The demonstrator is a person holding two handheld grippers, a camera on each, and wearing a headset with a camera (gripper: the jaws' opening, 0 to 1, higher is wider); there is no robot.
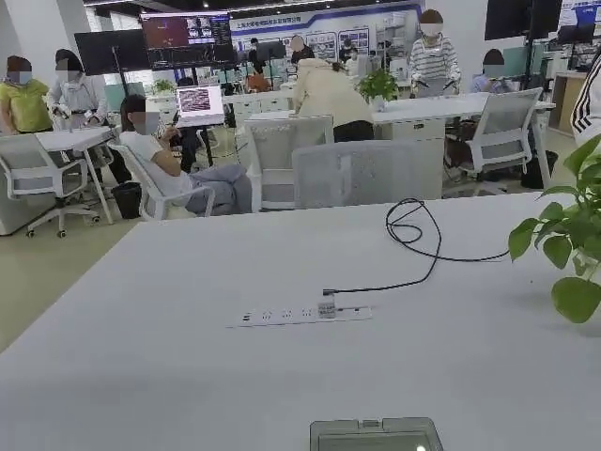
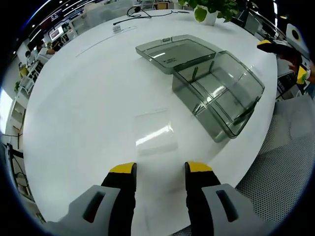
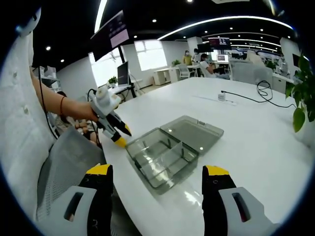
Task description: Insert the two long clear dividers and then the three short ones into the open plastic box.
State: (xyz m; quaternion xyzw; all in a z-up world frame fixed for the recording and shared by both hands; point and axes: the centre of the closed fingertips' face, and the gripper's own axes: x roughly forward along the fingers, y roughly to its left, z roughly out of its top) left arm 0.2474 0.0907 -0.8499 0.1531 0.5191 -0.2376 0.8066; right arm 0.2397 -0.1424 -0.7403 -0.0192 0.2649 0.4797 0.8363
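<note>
Our left tongs (image 2: pixel 161 169) stand wide apart and hold nothing, poised over the near edge of the white bench (image 2: pixel 88 108). Just ahead of them the clear dividers (image 2: pixel 155 133) lie flat on the bench, outside the box; how many there are we cannot tell. To their right sits the open plastic box (image 2: pixel 241 117), smoky and see-through, its lid (image 2: pixel 172 51) folded back flat on the bench. Further right, our right tongs (image 3: pixel 157 170) are also wide and empty, near the bench's edge and facing the box. Beyond lie a power strip (image 1: pixel 300 315), its black cable (image 1: pixel 418 249) and a leafy plant (image 1: pixel 563 244).
</note>
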